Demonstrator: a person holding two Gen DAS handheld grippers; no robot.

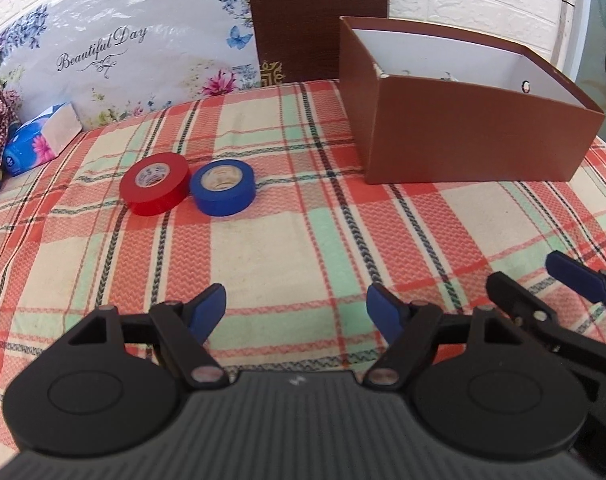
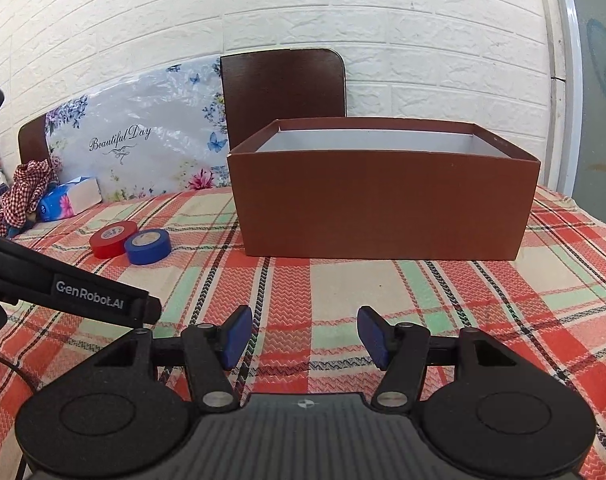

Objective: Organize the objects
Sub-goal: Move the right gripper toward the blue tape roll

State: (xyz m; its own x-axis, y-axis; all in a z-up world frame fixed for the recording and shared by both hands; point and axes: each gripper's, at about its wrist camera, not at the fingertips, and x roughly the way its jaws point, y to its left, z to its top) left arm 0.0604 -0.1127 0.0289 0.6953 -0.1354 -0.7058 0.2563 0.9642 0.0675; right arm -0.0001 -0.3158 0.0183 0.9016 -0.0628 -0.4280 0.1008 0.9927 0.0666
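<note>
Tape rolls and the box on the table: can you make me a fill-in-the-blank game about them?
1. The red tape roll lies right beside the ____ tape roll.
2. The brown box has no ____ on top, so its white inside shows.
3. The left gripper and right gripper both have their jaws ____.
4. The tablecloth has a ____ pattern.

Missing words: blue; lid; open; plaid

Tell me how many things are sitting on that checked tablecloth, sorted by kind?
Tape rolls: 2, the red roll and the blue roll, side by side
Brown open box: 1
Tissue pack: 1, at the far edge
Red checked cloth bundle: 1, beside the tissue pack
Total: 5
</note>
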